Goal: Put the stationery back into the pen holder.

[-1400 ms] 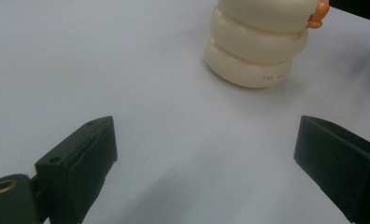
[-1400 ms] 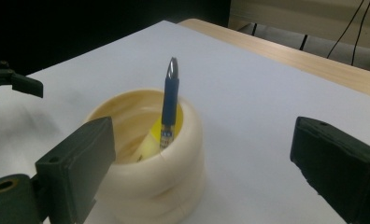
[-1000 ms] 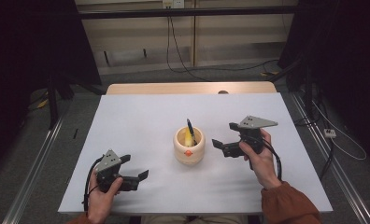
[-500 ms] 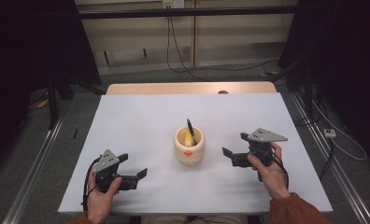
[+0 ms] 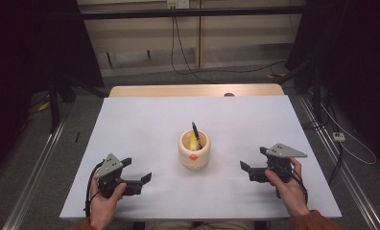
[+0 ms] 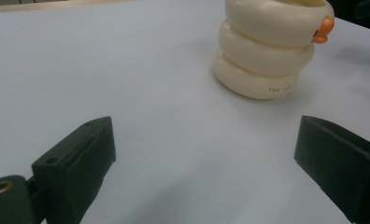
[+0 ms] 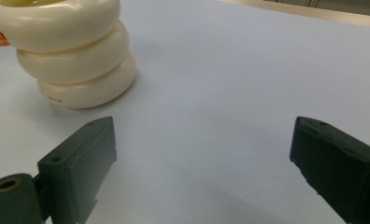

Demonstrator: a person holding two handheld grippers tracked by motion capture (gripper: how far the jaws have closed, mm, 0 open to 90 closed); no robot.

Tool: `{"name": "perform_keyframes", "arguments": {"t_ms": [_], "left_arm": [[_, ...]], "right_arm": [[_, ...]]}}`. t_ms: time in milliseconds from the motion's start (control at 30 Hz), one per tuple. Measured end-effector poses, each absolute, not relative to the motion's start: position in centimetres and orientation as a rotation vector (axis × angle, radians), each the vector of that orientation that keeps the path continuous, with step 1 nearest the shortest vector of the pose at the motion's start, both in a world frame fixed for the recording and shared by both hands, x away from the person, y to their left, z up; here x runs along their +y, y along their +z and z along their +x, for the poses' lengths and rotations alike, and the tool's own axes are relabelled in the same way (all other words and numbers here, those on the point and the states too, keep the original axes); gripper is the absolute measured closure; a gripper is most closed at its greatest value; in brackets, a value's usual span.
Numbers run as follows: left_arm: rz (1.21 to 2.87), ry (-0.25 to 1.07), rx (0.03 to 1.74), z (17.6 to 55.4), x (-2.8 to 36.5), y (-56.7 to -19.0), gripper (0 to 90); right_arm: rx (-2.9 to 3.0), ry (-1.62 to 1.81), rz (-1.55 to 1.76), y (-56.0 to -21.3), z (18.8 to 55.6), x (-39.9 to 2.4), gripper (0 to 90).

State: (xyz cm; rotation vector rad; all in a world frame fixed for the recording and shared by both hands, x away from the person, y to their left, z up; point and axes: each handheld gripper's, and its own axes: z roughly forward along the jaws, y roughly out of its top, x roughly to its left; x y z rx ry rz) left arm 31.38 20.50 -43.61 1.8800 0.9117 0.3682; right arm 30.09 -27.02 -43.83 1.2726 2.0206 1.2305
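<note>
A cream holder [image 5: 194, 152] made of stacked rings, with a small orange knob on its front, stands at the middle of the white table [image 5: 145, 124]. A dark pen [image 5: 195, 130] and something yellow [image 5: 193, 140] stick up out of it. My left gripper [image 5: 136, 170] rests near the front left, open and holding nothing. Its own view shows the holder [image 6: 265, 51] ahead to the right of its jaws [image 6: 206, 154]. On the right, my right gripper [image 5: 253, 159] is open too, with the holder [image 7: 75, 53] ahead to the left of its jaws [image 7: 204, 154].
A wooden strip [image 5: 193, 90] runs along the table's far edge. Cables [image 5: 188, 57] lie on the floor behind it, and metal rails [image 5: 34, 177] flank both sides. Bare white surface surrounds the holder.
My right gripper has drawn back from beside the holder toward the table's front right. The left gripper has barely shifted.
</note>
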Motion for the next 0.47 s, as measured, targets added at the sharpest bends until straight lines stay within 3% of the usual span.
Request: {"name": "perform_keyframes", "arguments": {"t_ms": [467], "left_arm": [[1.874, 0.410, 0.933, 31.3, 20.7, -43.4, 6.4]], "right_arm": [[1.986, 1.256, 1.277, -44.4, 28.7, -27.8, 5.7]]}}
